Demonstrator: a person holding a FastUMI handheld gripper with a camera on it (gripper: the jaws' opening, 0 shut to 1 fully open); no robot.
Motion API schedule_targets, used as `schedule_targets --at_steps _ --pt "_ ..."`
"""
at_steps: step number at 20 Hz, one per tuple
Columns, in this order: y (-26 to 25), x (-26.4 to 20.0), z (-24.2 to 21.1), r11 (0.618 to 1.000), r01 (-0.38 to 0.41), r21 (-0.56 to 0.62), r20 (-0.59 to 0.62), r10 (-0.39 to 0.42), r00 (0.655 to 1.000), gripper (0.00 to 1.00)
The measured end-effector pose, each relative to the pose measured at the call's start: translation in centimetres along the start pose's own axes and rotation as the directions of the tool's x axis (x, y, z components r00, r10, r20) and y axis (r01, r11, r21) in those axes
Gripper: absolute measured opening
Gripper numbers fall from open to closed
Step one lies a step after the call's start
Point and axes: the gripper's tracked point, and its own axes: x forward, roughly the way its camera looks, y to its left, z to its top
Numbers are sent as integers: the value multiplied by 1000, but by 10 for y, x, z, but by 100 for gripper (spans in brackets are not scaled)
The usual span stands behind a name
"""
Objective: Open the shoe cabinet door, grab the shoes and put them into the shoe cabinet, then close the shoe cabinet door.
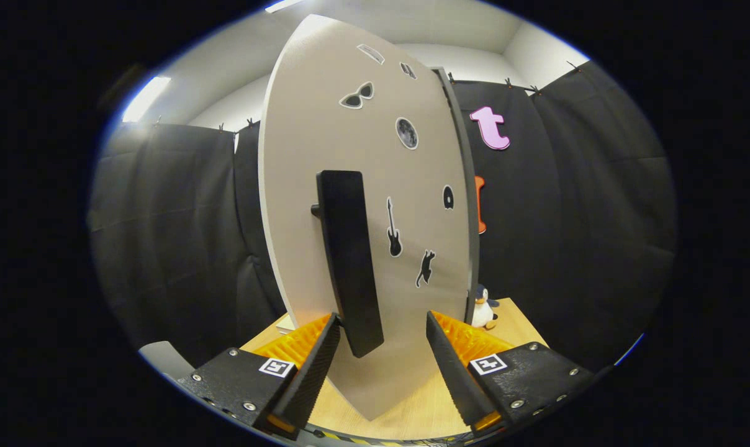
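- Door of the shoe cabinet is being seen standing on the table, just ahead of the claw.
- Its handle is being framed between the wide-open fingers, not yet gripped, probably so it can be pulled.
- A toy penguin is being left beside the door.

Cabinet door swung toward camera, hiding cabinet body and anything inside; only thin dark strip of cabinet edge shows past door's far side; shoes nowhere to be made out. Handle lower end sits between spread fingers of gripper; contact with either finger cannot be told. Toy penguin partly cut by door edge; table mostly covered by door and fingers. Stickers on door too small to read in detail.
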Motion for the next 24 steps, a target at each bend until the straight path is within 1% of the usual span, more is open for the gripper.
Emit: schedule_targets --at_steps 3,6,10,15,19,24 --pt "2 4 -2 998 -47 33 -9 47 999 95" --pt "6 10 -3 996 -84 33 -9 85 996 95" --pt "8 11 -4 995 -102 3 -11 102 995 96" --pt "7 10 -3 994 -96 -52 6 97 995 96" --pt "7 12 -3 995 -87 -42 5 87 996 96" --pt "7 19 -3 997 -14 -70 23 16 1000 97"
